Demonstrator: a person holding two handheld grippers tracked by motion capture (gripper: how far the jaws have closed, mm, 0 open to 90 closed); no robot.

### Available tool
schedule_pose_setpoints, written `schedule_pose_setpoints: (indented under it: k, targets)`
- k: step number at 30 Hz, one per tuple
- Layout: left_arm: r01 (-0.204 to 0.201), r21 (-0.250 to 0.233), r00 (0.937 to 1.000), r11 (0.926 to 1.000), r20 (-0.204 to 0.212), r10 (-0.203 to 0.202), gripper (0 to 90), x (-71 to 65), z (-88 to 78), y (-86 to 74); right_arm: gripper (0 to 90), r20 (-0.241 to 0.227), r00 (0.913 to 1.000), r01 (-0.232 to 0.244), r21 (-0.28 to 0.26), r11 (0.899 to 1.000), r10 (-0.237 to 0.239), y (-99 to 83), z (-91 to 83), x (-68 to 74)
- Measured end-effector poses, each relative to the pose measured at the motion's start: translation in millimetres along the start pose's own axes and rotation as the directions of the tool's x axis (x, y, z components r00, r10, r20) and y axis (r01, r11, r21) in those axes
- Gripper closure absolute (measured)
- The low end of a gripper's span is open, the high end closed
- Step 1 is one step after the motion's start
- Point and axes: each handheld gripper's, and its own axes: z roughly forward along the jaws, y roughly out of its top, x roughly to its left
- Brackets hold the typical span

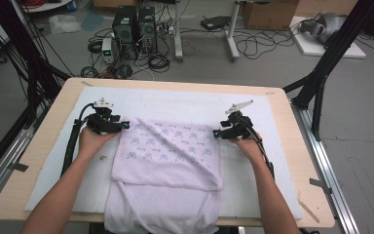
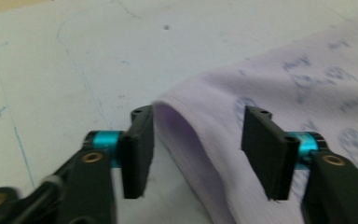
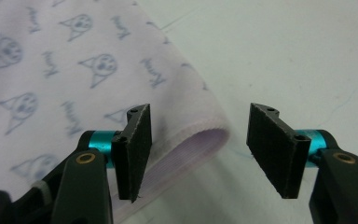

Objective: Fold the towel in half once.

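Both claws gape, clamping nothing. The left gripper (image 1: pixel 125 125) straddles the left folded corner of the pale lilac printed garment (image 1: pixel 168 156); fabric lies between its 2 jaws. The right gripper (image 1: pixel 216 132) sits at the garment's right corner, hem beside its inner jaw. Beneath the garment lies a white mat (image 1: pixel 185 103) on the table (image 1: pixel 53 109).
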Motion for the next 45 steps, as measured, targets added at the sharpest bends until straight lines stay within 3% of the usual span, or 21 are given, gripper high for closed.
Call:
schedule_pose_setpoints:
  k: [2,4,6,7,9,11,13,15,16,19,23,24,25,26,28,29,35,39,41,43,45]
  targets:
    - [0.047,0.013,0.9987,0.9988,-0.02,-0.046,38.1,5.5,11.2,-0.9,39.8,0.002,1.0,-0.01,0.021,1.0,0.01,-1.5,9.9,-5.3]
    - [0.037,0.04,0.9993,0.9985,-0.005,-0.037,52.5,5.9,17.9,-5.0,45.6,0.002,0.9998,-0.021,0.005,1.0,0.021,-3.6,14.8,-8.5]
    - [-0.001,0.038,1.0,0.9993,0.0,0.001,67.3,2.6,18.7,-5.7,65.3,-0.009,0.9997,-0.02,-0.006,1.0,0.02,-3.9,14.5,-11.0]
    - [-0.008,0.04,1.0,0.9992,0.007,0.007,81.9,0.7,19.1,-5.0,79.7,-0.061,0.9981,-0.007,-0.007,1.0,0.007,-3.0,14.7,-11.2]
    - [-0.032,0.023,0.9995,0.9992,-0.007,0.032,87.5,-2.0,17.5,-3.1,85.4,-0.065,0.9975,0.027,-0.001,1.0,-0.027,1.4,16.6,-8.4]
    - [-0.028,-0.015,0.9992,0.9995,-0.029,0.028,87.7,-2.1,12.4,1.1,86.2,-0.052,0.9984,0.021,0.033,0.999,-0.02,8.8,17.0,-10.0]
    - [-0.018,-0.059,0.9989,0.9981,-0.043,0.016,87.9,-0.5,6.1,7.0,86.7,0.02,0.9976,0.066,-0.021,0.998,-0.066,17.2,8.1,-10.4]
    - [-0.036,-0.061,0.9976,0.9975,-0.061,0.033,88.0,0.0,1.2,18.0,87.0,0.029,0.9992,0.026,-0.019,0.999,-0.026,27.7,0.1,-17.6]
    - [-0.051,-0.081,0.996,0.9953,-0.076,0.045,88.0,-0.7,-4.2,28.5,87.0,0.07,0.9967,0.041,-0.014,0.999,-0.04,35.6,-5.9,-19.1]
    - [-0.087,-0.146,0.9905,0.9854,-0.118,0.07,88.0,-1.5,-21.2,60.9,87.0,0.12,0.9908,0.071,-0.066,0.995,-0.063,70.2,-31.9,-24.2]
    - [-0.131,-0.237,0.9828,0.9627,-0.158,0.094,87.8,2.4,-49.5,109.4,87.0,0.172,0.9807,0.113,-0.112,0.987,-0.093,116.5,-65.3,-29.7]
    - [-0.162,-0.242,0.9755,0.9568,-0.186,0.118,87.7,1.1,-54.6,120.8,86.8,0.181,0.9775,0.131,-0.12,0.984,-0.108,123.6,-70.4,-30.6]
    - [-0.171,-0.236,0.9716,0.9565,-0.202,0.124,85.9,0.3,-55.6,124.9,85.3,0.178,0.9779,0.133,-0.125,0.983,-0.11,132.9,-75.2,-33.5]
    - [-0.156,-0.231,0.9748,0.9603,-0.193,0.112,78.4,1.5,-54.1,126.4,79.5,0.173,0.9797,0.124,-0.129,0.984,-0.101,136.1,-75.8,-35.4]
    - [-0.144,-0.188,0.9778,0.9716,-0.178,0.11,67.9,5.2,-48.0,119.7,62.6,0.158,0.9856,0.083,-0.142,0.986,-0.06,135.2,-70.2,-41.1]
    - [-0.138,-0.178,0.9794,0.9744,-0.171,0.107,65.1,7.6,-45.3,112.6,56.1,0.158,0.9871,0.041,-0.115,0.992,-0.022,128.9,-63.1,-44.6]
    - [-0.083,-0.116,0.9921,0.9898,-0.103,0.071,58.3,18.8,-33.6,64.0,48.9,0.105,0.994,-0.024,-0.055,0.998,0.03,74.7,-33.7,-43.6]
    - [-0.094,-0.099,0.9954,0.9907,-0.028,0.091,55.0,10.9,-30.2,38.0,46.8,0.067,0.9975,-0.019,-0.064,0.998,0.023,48.7,-27.0,-29.9]
    - [-0.122,-0.088,0.9925,0.9886,-0.003,0.122,53.6,3.9,-29.1,28.3,41.9,0.028,0.9989,-0.037,-0.011,0.999,0.037,45.1,-23.5,-25.2]
    - [-0.14,-0.082,0.9897,0.9867,0.017,0.142,53.6,-1.1,-30.0,20.4,42.5,0.021,0.9998,-0.005,0.012,1.0,0.005,42.2,-21.8,-15.2]
    - [-0.157,-0.079,0.9867,0.9844,0.03,0.16,53.6,-6.4,-32.6,11.1,45.9,0.034,0.9981,0.052,-0.045,0.998,-0.051,36.3,-24.8,-2.8]
